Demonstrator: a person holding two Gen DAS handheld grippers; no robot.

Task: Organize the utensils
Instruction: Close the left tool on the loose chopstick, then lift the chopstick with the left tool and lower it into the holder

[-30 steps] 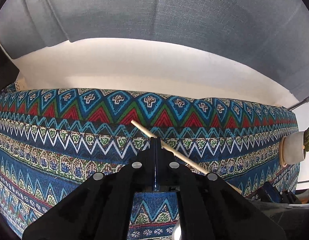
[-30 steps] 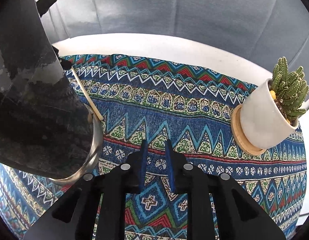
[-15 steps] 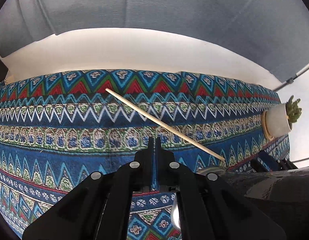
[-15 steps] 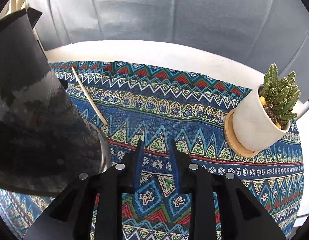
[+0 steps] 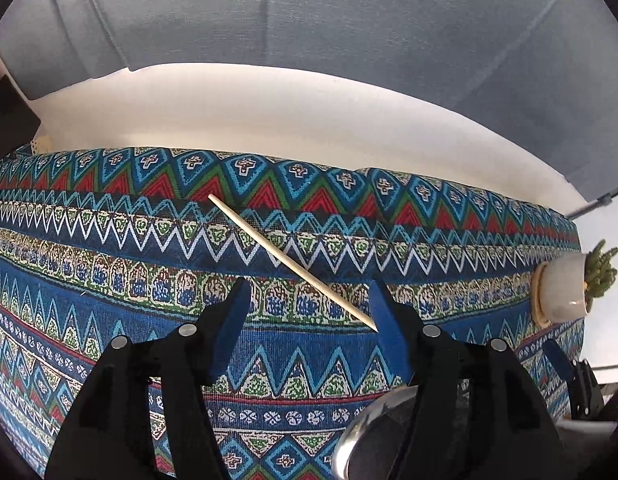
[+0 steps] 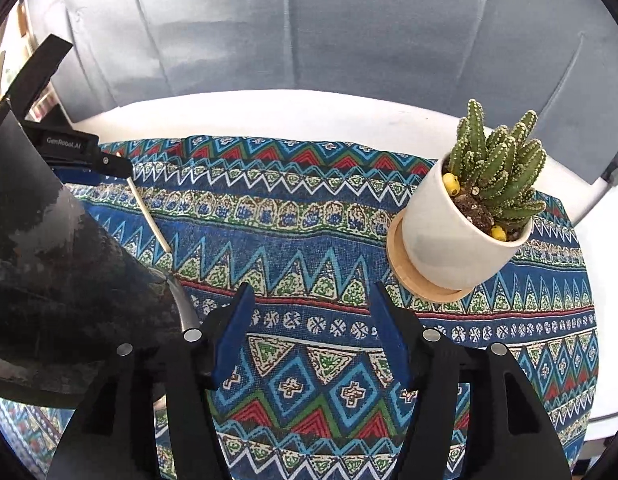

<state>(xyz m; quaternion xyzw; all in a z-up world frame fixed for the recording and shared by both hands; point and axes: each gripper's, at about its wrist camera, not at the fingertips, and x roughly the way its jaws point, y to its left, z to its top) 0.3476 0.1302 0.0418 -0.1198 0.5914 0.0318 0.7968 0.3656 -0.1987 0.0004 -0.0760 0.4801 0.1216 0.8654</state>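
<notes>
Patterned blue cloth covers the table (image 5: 269, 120). Left gripper (image 5: 309, 300) fingers are opening, nothing gripped; the wooden chopstick (image 5: 289, 258) lies diagonally above them, its lower end by the right finger. Right gripper (image 6: 311, 304) is opening, empty.

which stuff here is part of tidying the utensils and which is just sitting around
Part of the job:
- wooden chopstick lying on the cloth
- metal cup, its rim only partly in view

Just lying about:
- potted cactus on its wooden saucer
- patterned tablecloth
- white table
</notes>
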